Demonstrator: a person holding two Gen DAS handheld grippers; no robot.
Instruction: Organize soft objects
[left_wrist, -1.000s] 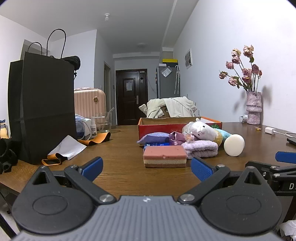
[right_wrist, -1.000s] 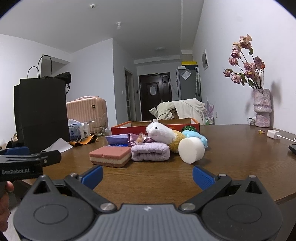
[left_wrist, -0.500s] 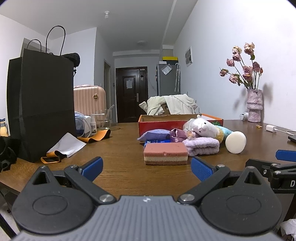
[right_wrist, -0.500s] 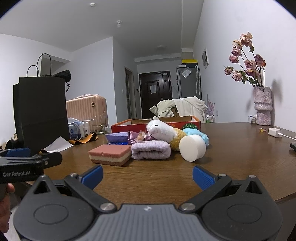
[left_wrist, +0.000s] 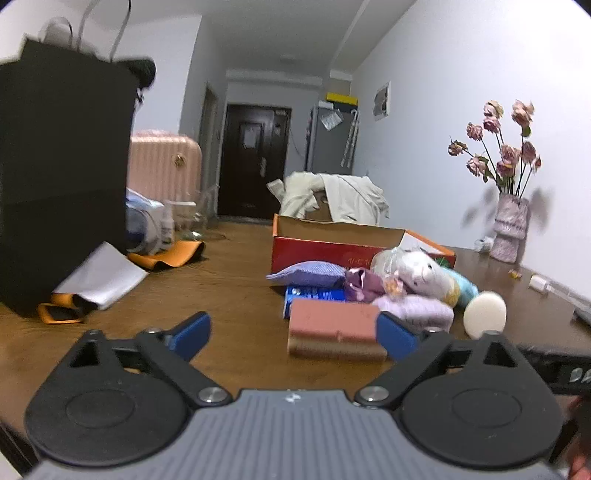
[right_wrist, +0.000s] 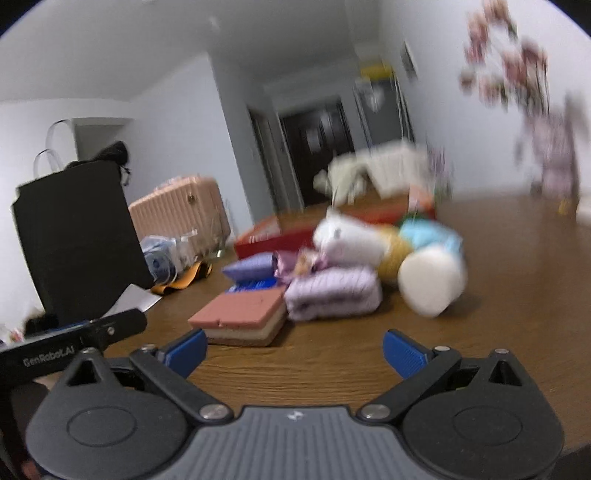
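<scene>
Here the left gripper (left_wrist: 293, 332) and the right gripper (right_wrist: 291, 350) stand wide with nothing between them, their jaws just closing slightly. The soft objects (right_wrist: 332, 291) lie heaped on the tabletop (left_wrist: 229, 280) just ahead, before a red box (left_wrist: 332, 245).

"GenRobot.AI" on left hand-held gripper (right_wrist: 77, 350)

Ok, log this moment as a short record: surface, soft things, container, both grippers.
surface: wooden table
soft things: pink sponge, folded lilac towel, white plush toy, purple pouch, white foam roll, heaped together
container: red box, behind the heap
left gripper: open, fingers just been closing, nothing between them
right gripper: open, fingers just been closing, nothing between them
</scene>
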